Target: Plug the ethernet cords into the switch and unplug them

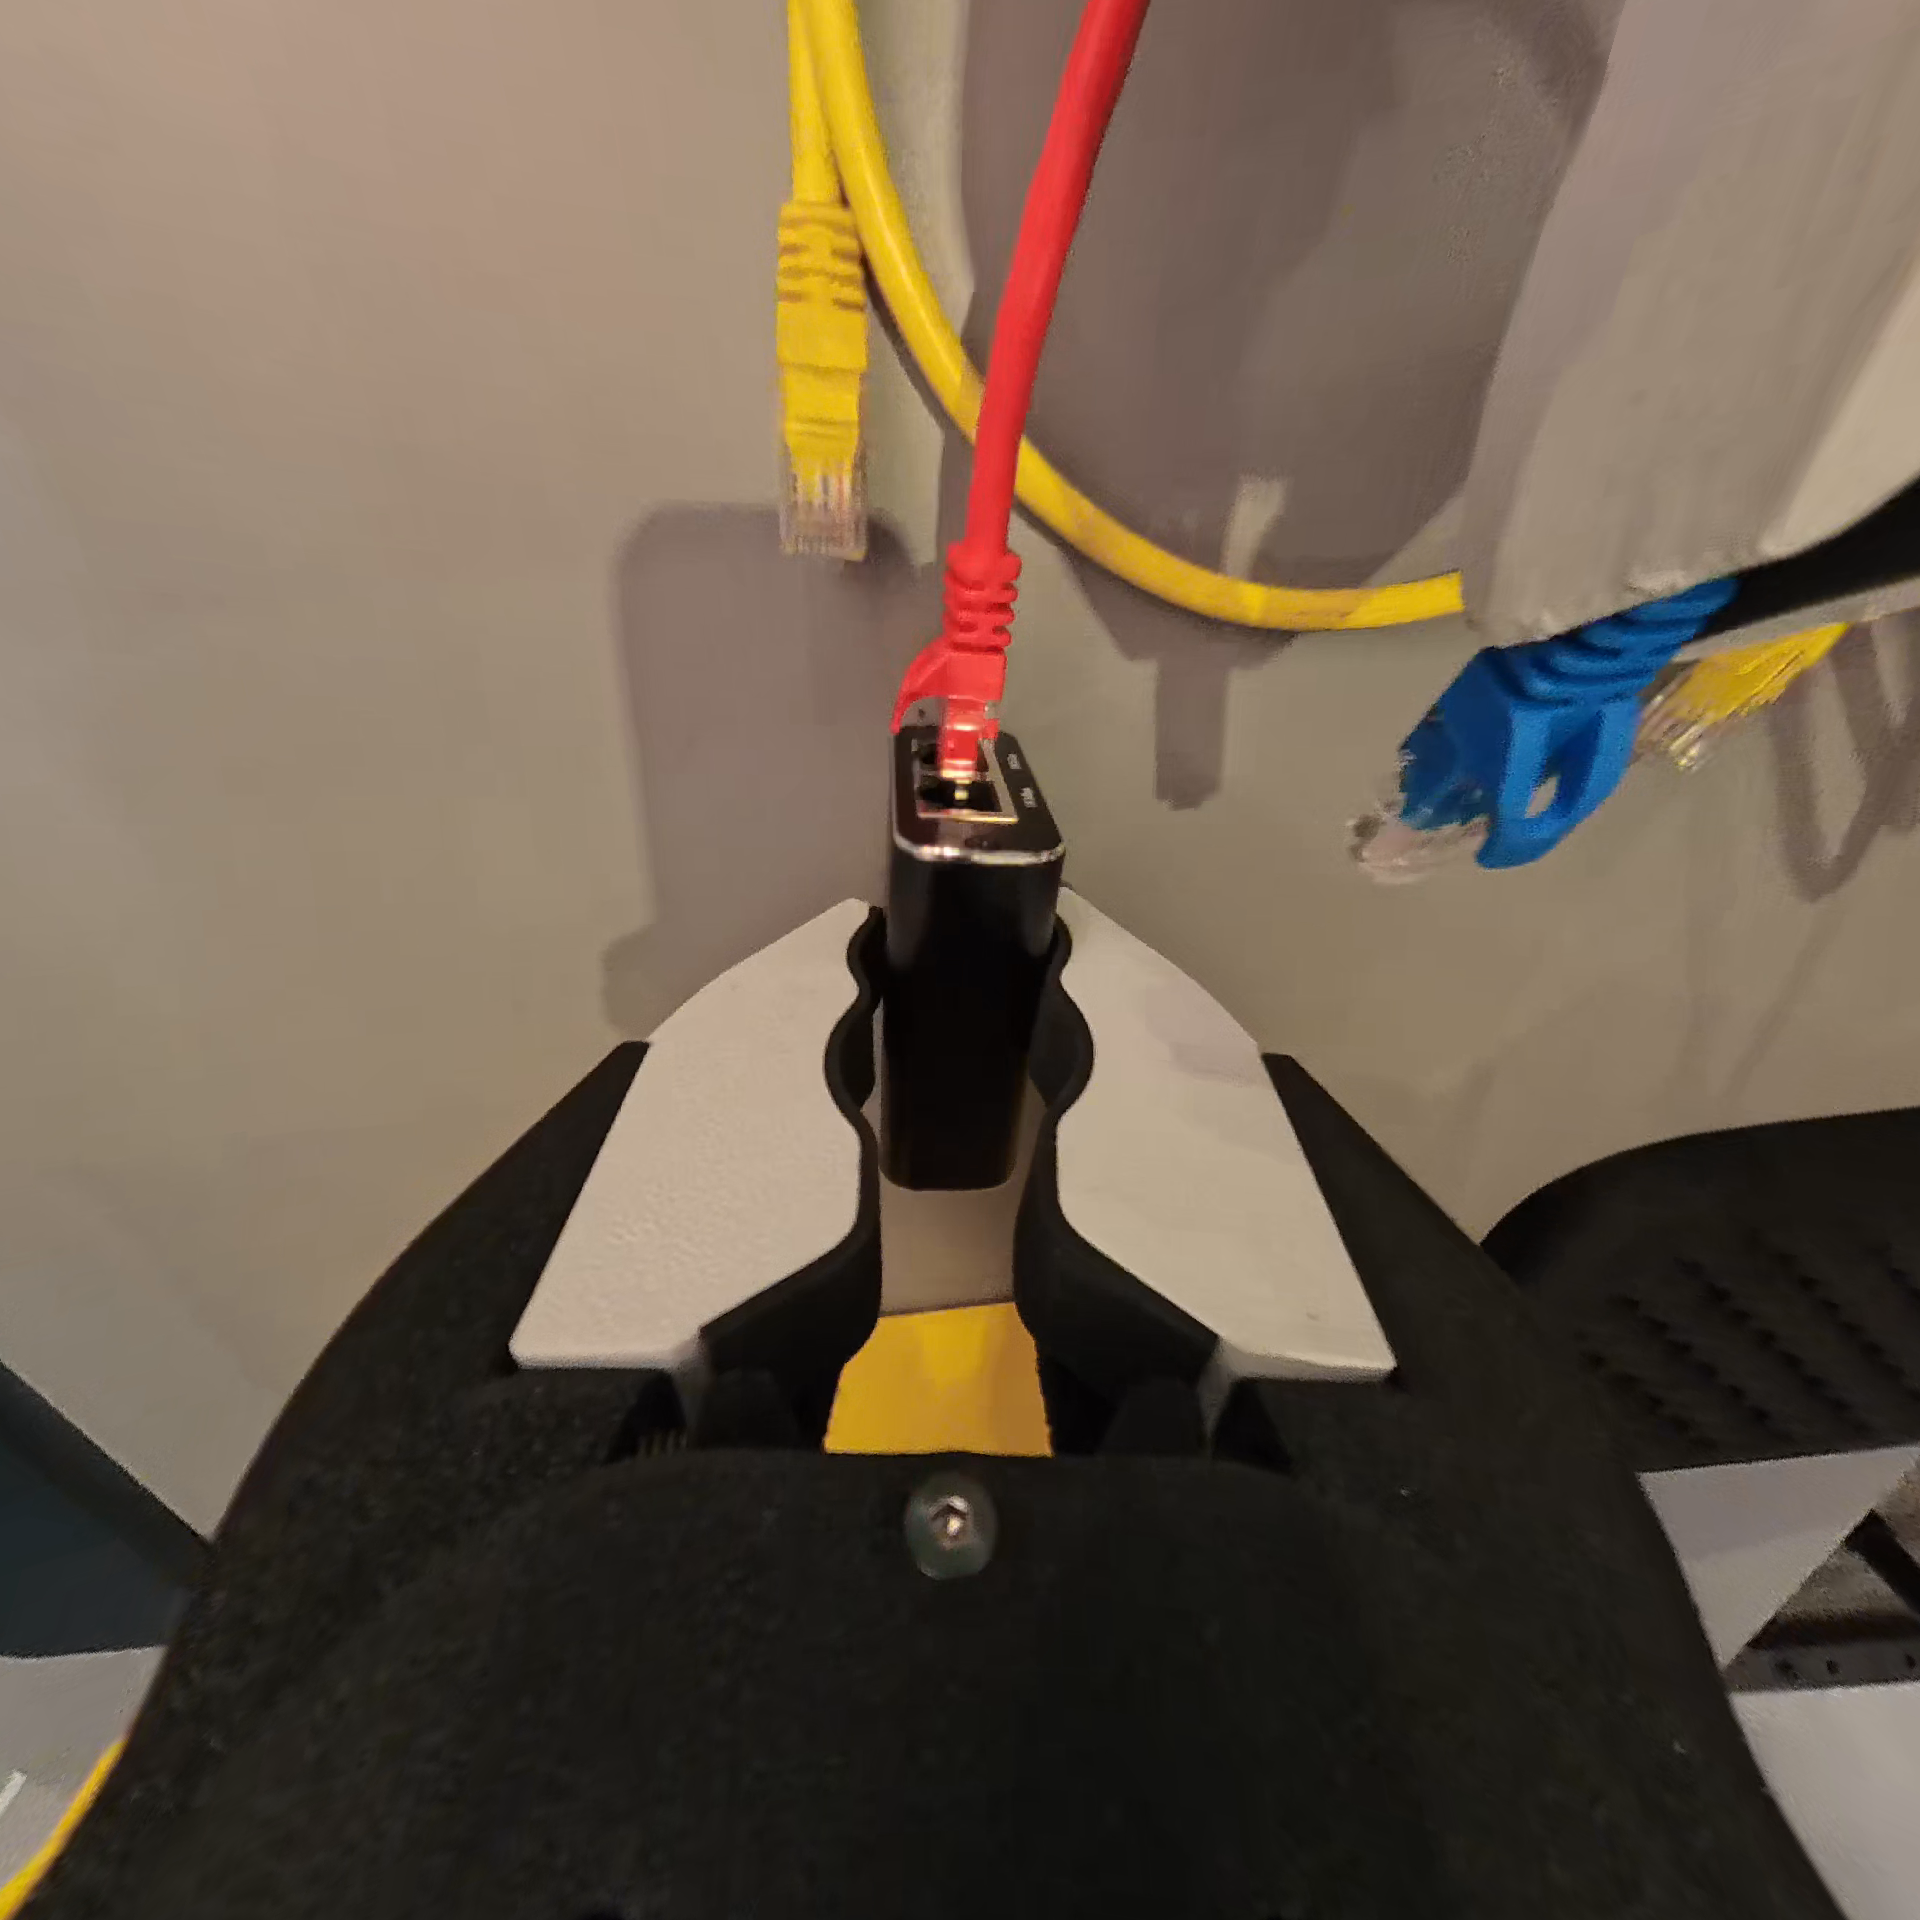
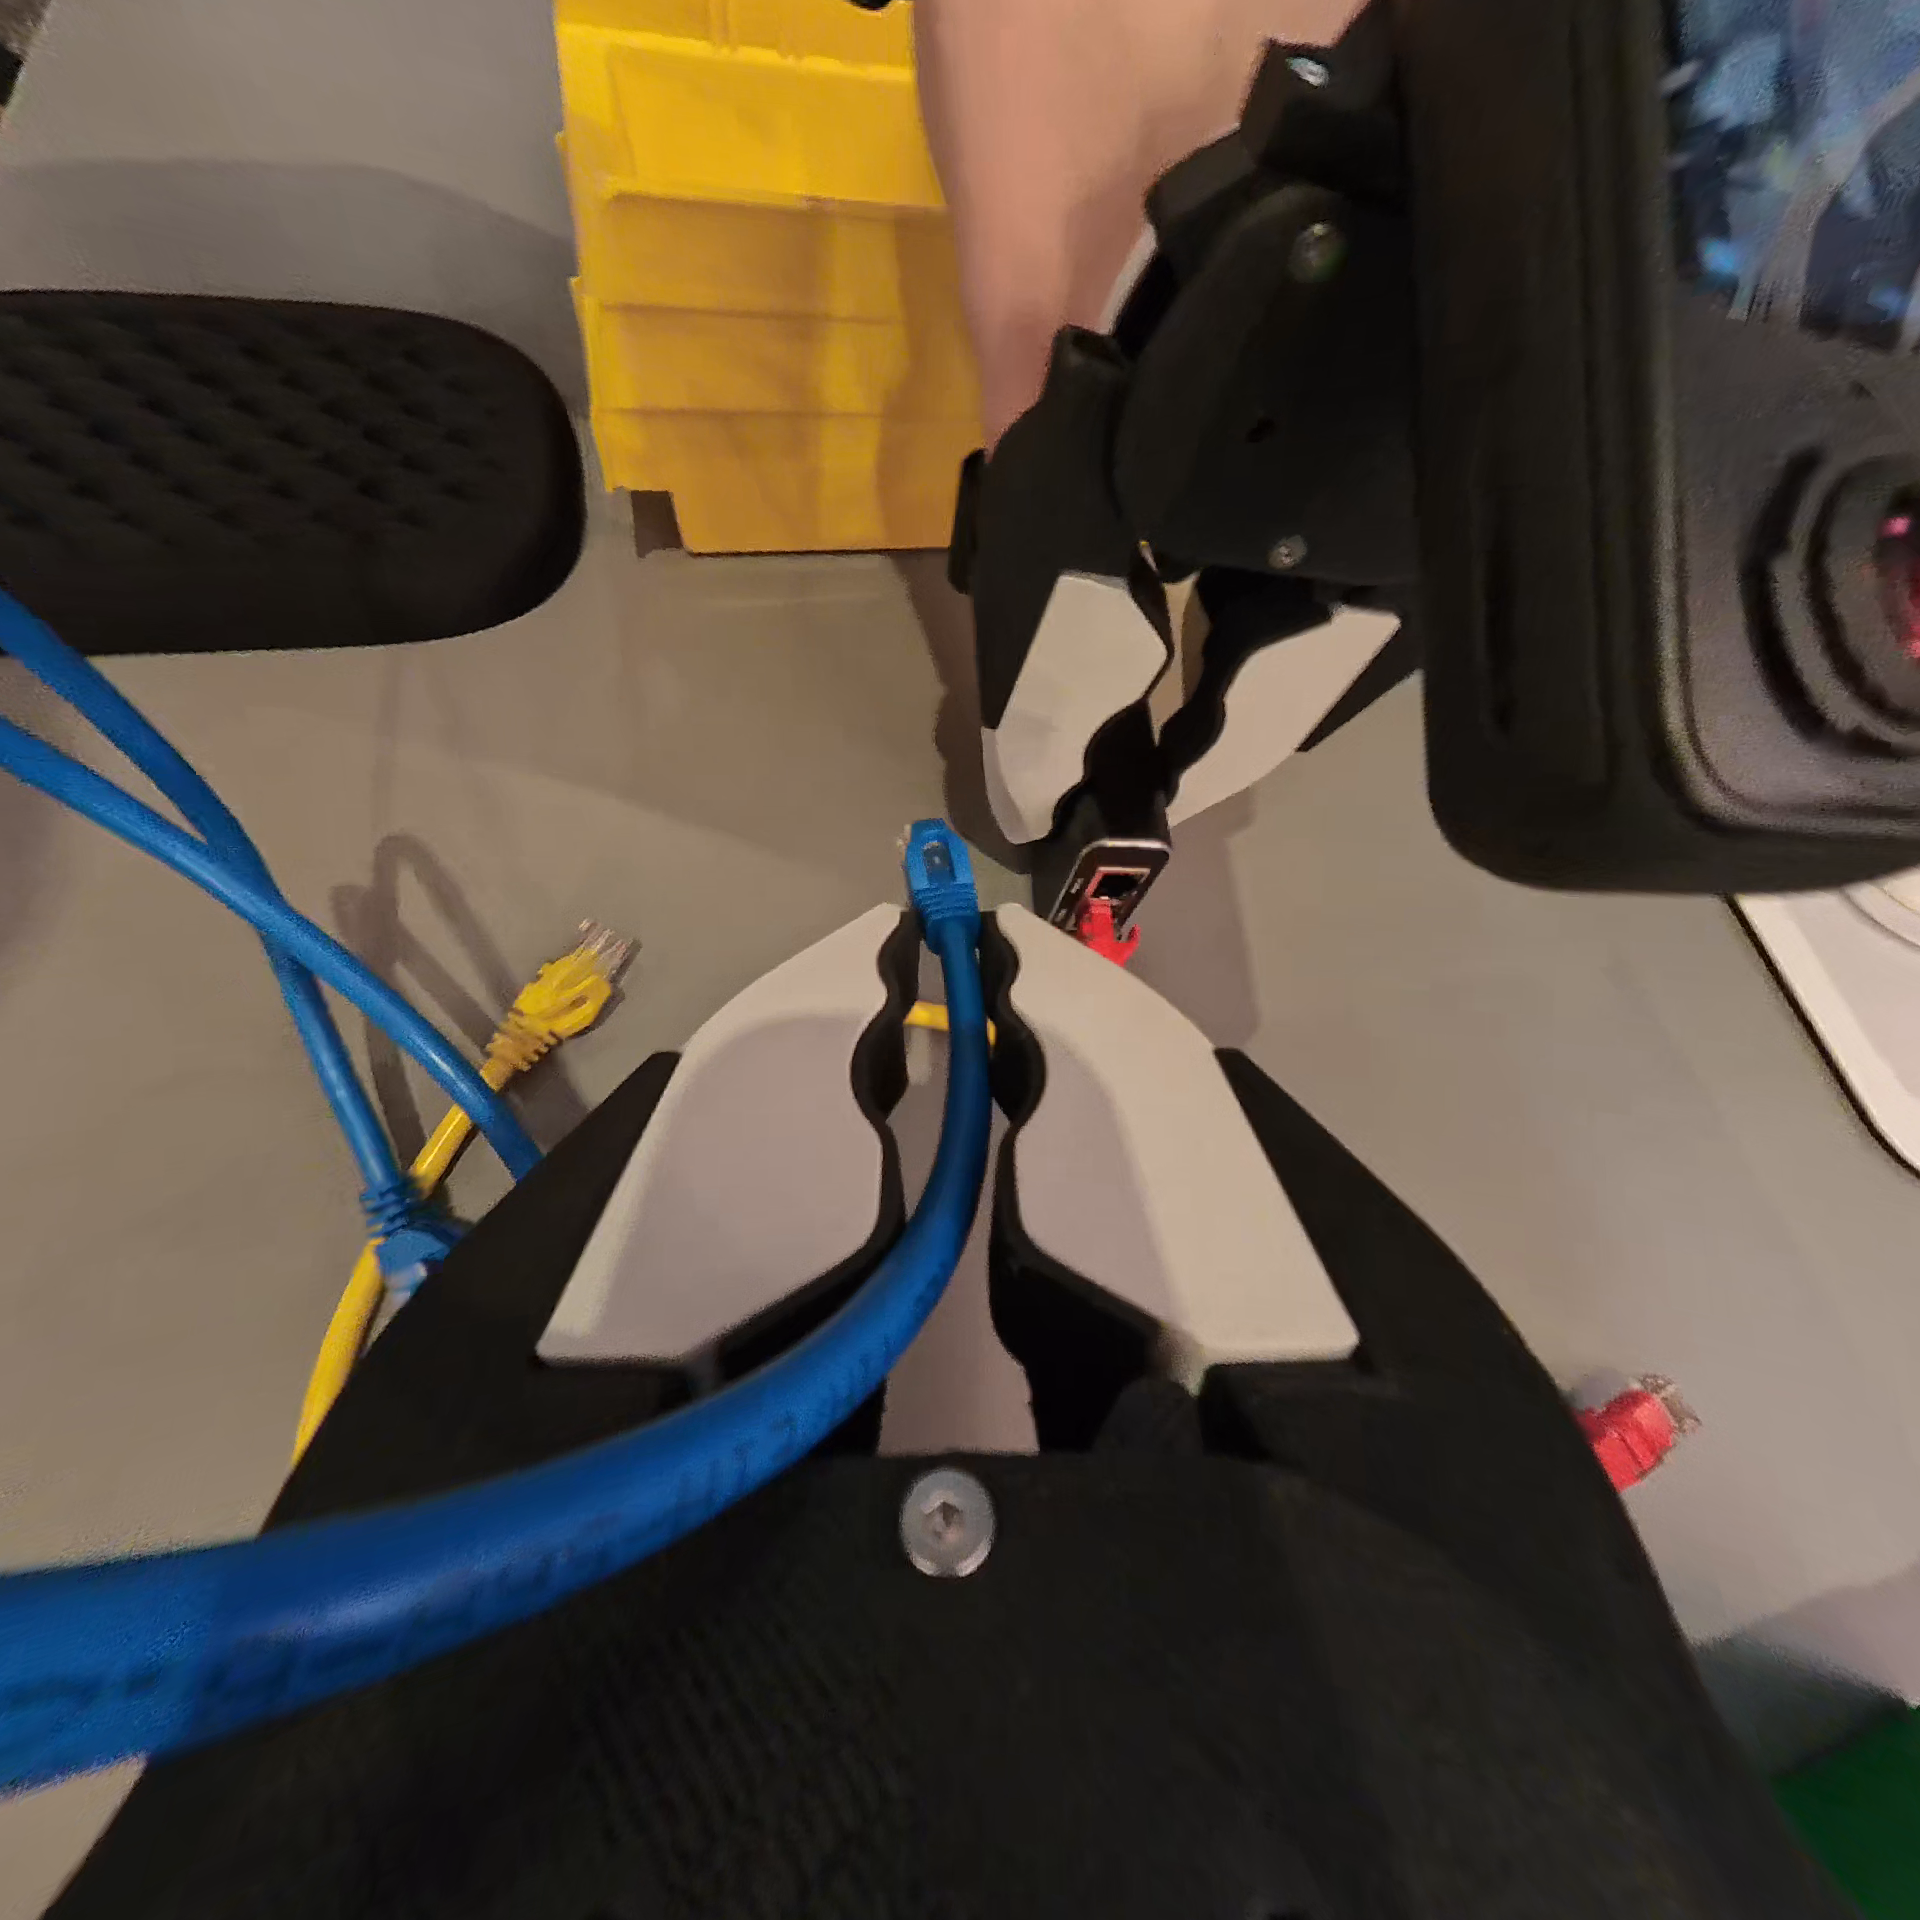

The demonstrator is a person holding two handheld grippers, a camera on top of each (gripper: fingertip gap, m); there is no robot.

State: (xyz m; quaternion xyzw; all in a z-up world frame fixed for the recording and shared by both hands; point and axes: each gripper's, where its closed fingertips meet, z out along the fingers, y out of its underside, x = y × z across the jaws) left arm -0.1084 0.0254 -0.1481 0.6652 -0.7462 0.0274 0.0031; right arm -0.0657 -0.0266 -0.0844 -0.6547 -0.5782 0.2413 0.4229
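My left gripper [image 1: 971, 925] is shut on a small black switch [image 1: 971, 997] and holds it port end away from me. A red ethernet cord [image 1: 1023, 312] is plugged into its far port by its red plug [image 1: 961, 665]; the near port is empty. My right gripper [image 2: 948, 920] is shut on a blue ethernet cord [image 2: 961, 1049], whose blue plug [image 2: 935, 862] sticks out past the fingertips, just left of the switch [image 2: 1112, 873]. That blue plug [image 1: 1507, 758] also shows at the right of the left wrist view. The left gripper [image 2: 1132, 800] shows in the right wrist view.
A loose yellow plug [image 1: 821, 416] and a yellow cord [image 1: 1143, 551] lie on the grey table [image 1: 312, 520]. Another yellow plug [image 2: 566, 992], a second blue plug [image 2: 400, 1236] and a loose red plug [image 2: 1631, 1423] lie there. A yellow bin [image 2: 769, 281] and a black chair seat [image 2: 260, 468] are behind.
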